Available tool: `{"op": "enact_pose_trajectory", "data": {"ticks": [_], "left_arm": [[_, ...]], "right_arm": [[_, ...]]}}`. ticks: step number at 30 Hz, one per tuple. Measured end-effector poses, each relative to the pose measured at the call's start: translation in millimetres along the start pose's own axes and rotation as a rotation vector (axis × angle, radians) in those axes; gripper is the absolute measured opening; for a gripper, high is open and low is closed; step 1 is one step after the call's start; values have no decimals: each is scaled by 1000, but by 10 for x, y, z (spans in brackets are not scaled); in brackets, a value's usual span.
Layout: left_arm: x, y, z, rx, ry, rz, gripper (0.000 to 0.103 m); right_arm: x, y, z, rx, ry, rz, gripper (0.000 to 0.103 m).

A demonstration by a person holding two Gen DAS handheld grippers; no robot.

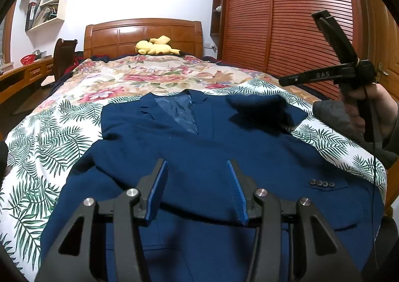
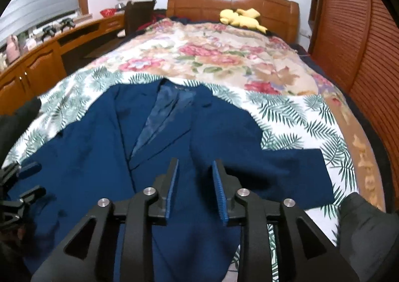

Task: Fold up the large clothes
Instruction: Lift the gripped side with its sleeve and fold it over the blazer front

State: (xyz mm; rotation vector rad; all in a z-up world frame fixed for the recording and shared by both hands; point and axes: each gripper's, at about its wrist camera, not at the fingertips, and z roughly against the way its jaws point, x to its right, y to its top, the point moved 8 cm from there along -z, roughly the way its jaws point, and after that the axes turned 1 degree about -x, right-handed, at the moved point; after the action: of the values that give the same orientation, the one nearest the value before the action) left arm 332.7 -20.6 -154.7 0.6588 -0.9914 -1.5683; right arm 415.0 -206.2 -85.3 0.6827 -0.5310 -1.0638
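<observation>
Jacket [image 1: 199, 147] fabric, navy, shows through the gap of both grippers, and neither holds it. The left gripper [image 1: 197, 164] hangs over the lower front of the jacket with its jaws partly apart, its blue pads [image 1: 159, 189] clear of the cloth. The right gripper [image 2: 195, 164] also stands partly apart with nothing between its pads [image 2: 220, 194]; they are set narrower than the left pair. In the left wrist view the right gripper [image 1: 296, 50] is raised above the bed's right edge, gripped by a hand [image 1: 366, 112] in a grey sleeve [image 1: 334, 117].

The jacket lies front up and spread flat on the near end of the bed [image 1: 45, 137], collar toward the headboard [image 1: 142, 35], its lighter lining [image 1: 182, 112] showing between the lapels. One sleeve [image 2: 294, 172] lies crosswise toward the bed's right edge. A cuff with four buttons [image 1: 321, 183] rests near the bed's near right corner.

Under the jacket is a leaf-print cover [image 2: 286, 109]; beyond it a floral quilt [image 1: 159, 74] runs to the headboard, where a yellow plush toy [image 1: 154, 47] lies. A slatted wooden wardrobe [image 1: 286, 12] stands along the bed's right side, and a wooden desk [image 2: 45, 57] along the left.
</observation>
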Motion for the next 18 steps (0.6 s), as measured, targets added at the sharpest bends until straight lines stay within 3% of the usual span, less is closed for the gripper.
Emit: {"op": "enact_pose_trajectory", "data": {"ticks": [7,18], "left_arm": [[4,1,-4,-1,0,-2,47],[9,-11,-21,-5,-2,-3,47]], "right_arm": [[236,17,96,42,-36,-37,48],[1174,-458,-453,-94,-164,-238,50]]}}
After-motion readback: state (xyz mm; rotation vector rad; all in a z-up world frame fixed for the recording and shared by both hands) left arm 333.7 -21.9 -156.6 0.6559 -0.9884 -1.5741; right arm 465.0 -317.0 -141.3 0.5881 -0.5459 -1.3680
